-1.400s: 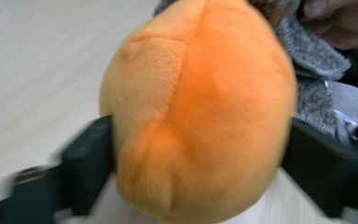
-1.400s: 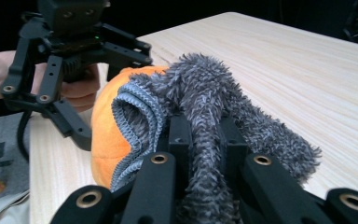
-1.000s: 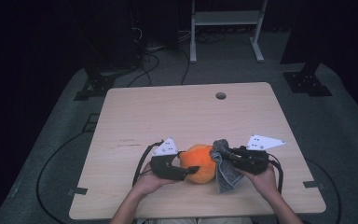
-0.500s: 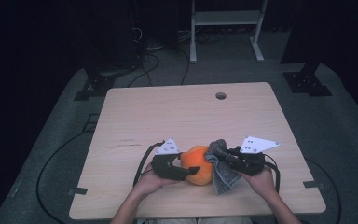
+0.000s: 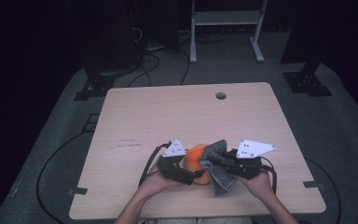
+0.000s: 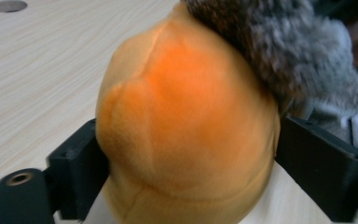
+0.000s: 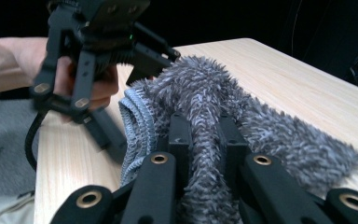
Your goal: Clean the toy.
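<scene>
A: Jaws first. We see the left gripper (image 5: 196,175) clamped on both sides of the orange plush ball (image 6: 186,126).

B: And we see the right gripper (image 7: 200,135) pinching a fold of the grey fuzzy cloth (image 7: 261,130), jaws nearly closed.

A: Cloth drapes over the ball's top; both sit at the near edge of the surface (image 5: 168,116).

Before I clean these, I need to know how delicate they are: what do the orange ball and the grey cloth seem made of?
Orange ball: looks like soft plush fabric, matte and short-napped, with stitched seams; probably stuffed.
Grey cloth: seems to be shaggy microfibre or chenille, with long fuzzy tufts and a flat-woven pale hem.
</scene>
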`<state>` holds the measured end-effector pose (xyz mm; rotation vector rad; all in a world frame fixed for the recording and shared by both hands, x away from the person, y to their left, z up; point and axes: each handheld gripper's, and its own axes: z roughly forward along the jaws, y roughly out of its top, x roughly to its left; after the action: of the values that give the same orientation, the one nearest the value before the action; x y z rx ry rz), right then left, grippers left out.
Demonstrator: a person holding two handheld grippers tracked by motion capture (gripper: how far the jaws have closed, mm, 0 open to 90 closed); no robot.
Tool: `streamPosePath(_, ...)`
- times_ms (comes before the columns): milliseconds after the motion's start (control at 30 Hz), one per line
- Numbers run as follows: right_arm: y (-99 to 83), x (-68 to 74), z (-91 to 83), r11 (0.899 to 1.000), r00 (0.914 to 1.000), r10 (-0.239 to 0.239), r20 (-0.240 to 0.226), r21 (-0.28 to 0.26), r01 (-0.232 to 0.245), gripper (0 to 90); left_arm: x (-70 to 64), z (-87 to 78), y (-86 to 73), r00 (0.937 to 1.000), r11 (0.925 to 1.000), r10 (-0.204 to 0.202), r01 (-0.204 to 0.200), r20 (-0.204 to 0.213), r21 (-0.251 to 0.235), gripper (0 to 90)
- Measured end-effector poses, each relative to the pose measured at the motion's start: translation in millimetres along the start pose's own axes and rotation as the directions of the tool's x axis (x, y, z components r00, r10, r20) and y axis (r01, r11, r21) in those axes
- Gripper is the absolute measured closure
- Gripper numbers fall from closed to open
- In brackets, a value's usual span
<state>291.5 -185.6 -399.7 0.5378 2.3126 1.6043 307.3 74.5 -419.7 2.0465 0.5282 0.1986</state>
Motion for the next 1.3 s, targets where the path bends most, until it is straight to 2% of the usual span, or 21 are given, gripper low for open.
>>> streamPosePath(33, -0.9, -0.4, 0.7, 1.000, 1.0000, -0.003, 0.006, 0.004, 0.003, 79.0, 0.6, -0.5, -1.8, 1.0000, 0.9999, 0.007, -0.007, -0.003, -0.010, 21.8)
streamPosePath(133, -3.6, -4.7, -0.8, 1.000, 0.9997, -0.003, 0.023, 0.011, 0.003, 79.0, 3.9, 0.2, -3.3, 0.9999, 0.9997, -0.011, 0.011, 0.001, -0.023, 27.8)
streamPosePath(233, -10.8, -13.7, -6.9, 0.999, 0.9980, 0.027, 0.058, 0.022, -0.029, 79.0, 7.6, -0.8, -5.0, 0.9994, 0.9992, -0.023, 0.023, 0.027, -0.034, 27.0)
streamPosePath(333, -21.8, -23.1, -15.0, 0.997, 0.9920, 0.057, 0.113, 0.050, -0.063, 78.9, 10.8, -2.2, -7.9, 0.9987, 0.9985, -0.020, 0.022, 0.046, -0.049, 24.7)
streamPosePath(367, -25.2, -25.8, -17.4, 0.995, 0.9890, 0.068, 0.131, 0.063, -0.077, 78.9, 11.5, -2.8, -7.4, 0.9986, 0.9983, -0.031, 0.033, 0.043, -0.048, 24.5)
streamPosePath(400, -27.8, -27.8, -19.9, 0.993, 0.9878, 0.085, 0.130, 0.066, -0.095, 78.9, 11.6, -2.8, -6.6, 0.9987, 0.9982, -0.037, 0.039, 0.036, -0.046, 24.9)
streamPosePath(467, -27.4, -26.2, -24.6, 0.994, 0.9885, 0.094, 0.118, 0.034, -0.099, 78.9, 9.5, -0.7, -4.9, 0.9993, 0.9983, -0.033, 0.034, 0.019, -0.048, 27.1)
streamPosePath(533, -17.4, -17.3, -25.5, 0.998, 0.9951, 0.062, 0.077, -0.008, -0.061, 78.9, 5.6, 3.1, -2.2, 0.9996, 0.9983, -0.028, 0.029, 0.008, -0.050, 27.9)
streamPosePath(600, -6.7, -8.0, -22.1, 1.000, 0.9985, 0.018, 0.052, -0.022, -0.017, 78.9, -0.4, 6.8, 0.7, 0.9999, 0.9986, -0.015, 0.015, -0.002, -0.050, 28.2)
streamPosePath(667, 3.0, -0.9, -14.9, 1.000, 0.9995, -0.020, 0.025, -0.021, 0.020, 78.7, -7.6, 9.4, 1.5, 0.9996, 0.9988, 0.027, -0.027, 0.012, -0.042, 29.6)
streamPosePath(733, 7.6, 1.0, -8.2, 1.000, 0.9997, -0.024, -0.004, -0.008, 0.024, 78.7, -12.0, 9.0, 1.0, 0.9975, 0.9973, 0.068, -0.067, 0.022, -0.030, 30.5)
streamPosePath(800, 7.6, -1.1, -5.4, 1.000, 0.9996, -0.025, -0.015, 0.015, 0.025, 78.9, -10.5, 6.8, -1.2, 0.9972, 0.9974, 0.066, -0.065, 0.036, -0.030, 31.2)
streamPosePath(867, 5.4, -6.0, -6.9, 1.000, 0.9999, -0.011, -0.008, 0.021, 0.011, 79.0, -9.2, 6.2, -3.2, 0.9972, 0.9976, 0.060, -0.059, 0.044, -0.036, 31.9)
streamPosePath(967, 2.6, -15.6, -12.4, 0.999, 0.9992, 0.019, 0.035, 0.036, -0.020, 78.9, -10.0, 7.2, -2.6, 0.9970, 0.9973, 0.064, -0.063, 0.043, -0.037, 32.0)
streamPosePath(1000, 2.0, -17.8, -14.2, 0.999, 0.9985, 0.030, 0.046, 0.034, -0.031, 79.0, -10.3, 7.5, -2.4, 0.9964, 0.9969, 0.071, -0.069, 0.046, -0.037, 31.9)
streamPosePath(1067, 1.5, -18.8, -15.2, 0.998, 0.9985, 0.041, 0.036, 0.035, -0.043, 78.9, -10.0, 5.8, -2.1, 0.9929, 0.9948, 0.098, -0.095, 0.068, -0.038, 29.5)
streamPosePath(1100, 1.1, -18.1, -15.0, 0.998, 0.9985, 0.043, 0.032, 0.040, -0.044, 79.0, -7.6, 3.5, -2.2, 0.9923, 0.9944, 0.099, -0.096, 0.074, -0.044, 26.6)
streamPosePath(1167, -0.1, -17.7, -15.7, 0.998, 0.9987, 0.043, 0.028, 0.044, -0.044, 79.0, -2.8, 1.1, -1.7, 0.9948, 0.9970, 0.060, -0.056, 0.083, -0.055, 19.0)
streamPosePath(1233, -2.9, -18.9, -17.6, 0.998, 0.9982, 0.048, 0.035, 0.047, -0.050, 79.0, 1.0, 2.8, -1.4, 0.9976, 0.9991, 0.037, -0.036, 0.059, -0.021, 14.4)
streamPosePath(1267, -4.0, -20.2, -19.0, 0.997, 0.9977, 0.056, 0.037, 0.048, -0.058, 79.0, 2.2, 5.3, -2.9, 0.9973, 0.9997, 0.024, -0.024, 0.070, -0.010, 14.9)
streamPosePath(1300, -4.6, -20.9, -20.4, 0.997, 0.9975, 0.059, 0.038, 0.049, -0.061, 79.0, 2.8, 6.7, -4.9, 0.9965, 0.9998, 0.012, -0.011, 0.083, -0.017, 19.6)
